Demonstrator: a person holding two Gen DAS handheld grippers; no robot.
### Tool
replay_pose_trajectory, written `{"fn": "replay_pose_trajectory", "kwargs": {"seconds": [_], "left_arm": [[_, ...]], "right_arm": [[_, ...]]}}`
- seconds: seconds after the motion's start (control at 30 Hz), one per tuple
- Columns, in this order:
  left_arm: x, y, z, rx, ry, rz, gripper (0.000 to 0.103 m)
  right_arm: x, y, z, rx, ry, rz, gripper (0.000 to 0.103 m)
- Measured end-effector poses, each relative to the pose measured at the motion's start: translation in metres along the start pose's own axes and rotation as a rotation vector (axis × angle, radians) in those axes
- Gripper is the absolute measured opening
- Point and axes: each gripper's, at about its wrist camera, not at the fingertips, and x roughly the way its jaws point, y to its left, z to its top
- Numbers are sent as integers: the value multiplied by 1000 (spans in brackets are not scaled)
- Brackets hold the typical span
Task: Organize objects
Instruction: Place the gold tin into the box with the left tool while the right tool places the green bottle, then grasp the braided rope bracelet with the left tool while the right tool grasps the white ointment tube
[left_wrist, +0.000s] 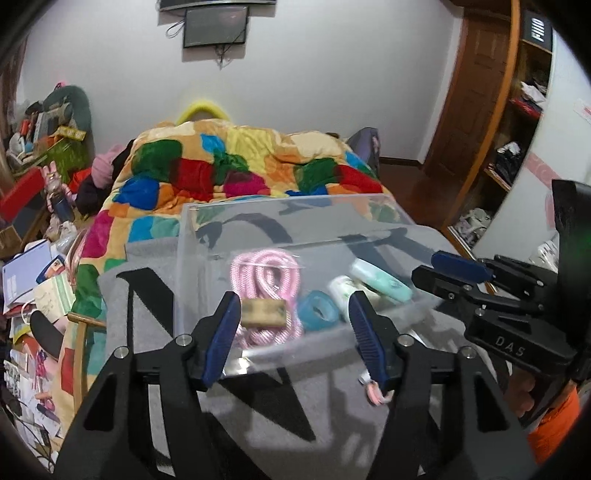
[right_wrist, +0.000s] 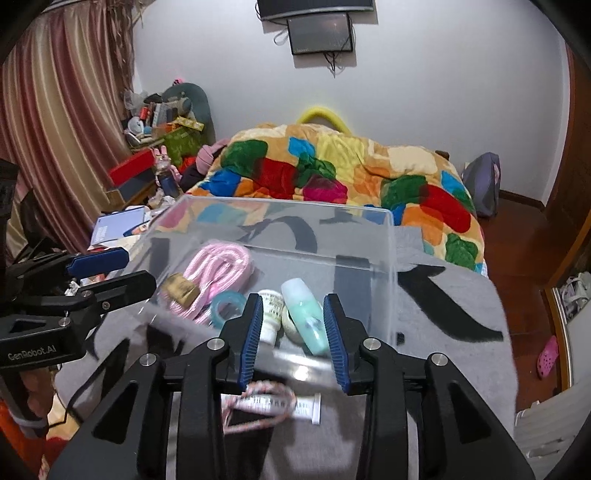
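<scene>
Just beyond both empty, spread tools (left_wrist: 293, 332) (right_wrist: 293, 332) sits the clear bin (left_wrist: 207, 236) of items.

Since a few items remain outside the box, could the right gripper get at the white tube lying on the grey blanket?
Probably yes: the right gripper is open, and the white tube lies uncovered just below it, with only a thin pink cord draped over it.

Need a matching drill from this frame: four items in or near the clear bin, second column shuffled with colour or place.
Items:
1. coiled rope
2. tape ring
3. tilted bottle
4. small tube

Descriptions:
A. mint green, inside the clear bin
B. white, on the grey blanket outside the bin
C. pink, at the bin's left side
D. blue, beside the rope

Pairs: 1-C, 2-D, 3-A, 4-B
</scene>
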Motion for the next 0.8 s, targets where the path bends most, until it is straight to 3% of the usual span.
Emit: {"fn": "replay_pose_trajectory", "kwargs": {"seconds": [0.17,0.43,0.5,0.6,0.73,0.8], "left_arm": [[1,-14,-18,13,40,-45,61],[54,-40,-57,25,224,-117,61],[62,-46,-61,32,239,-120,56],[66,-54,-67,52,235,-105,41],[60,-49,-71,43,220,-109,16],[56,-43,-73,36,217,-97,12]], "right_arm": [[-20,3,-14,-40,-8,-20,41],[-22,-7,-47,-45,46,-62,45],[-19,-11,-54,-39,67,-66,46],[-14,-14,-62,-35,96,-61,55],[-2,-10,-73,-52,132,-49,58],[5,-6,-74,-66,150,-32,63]]}}
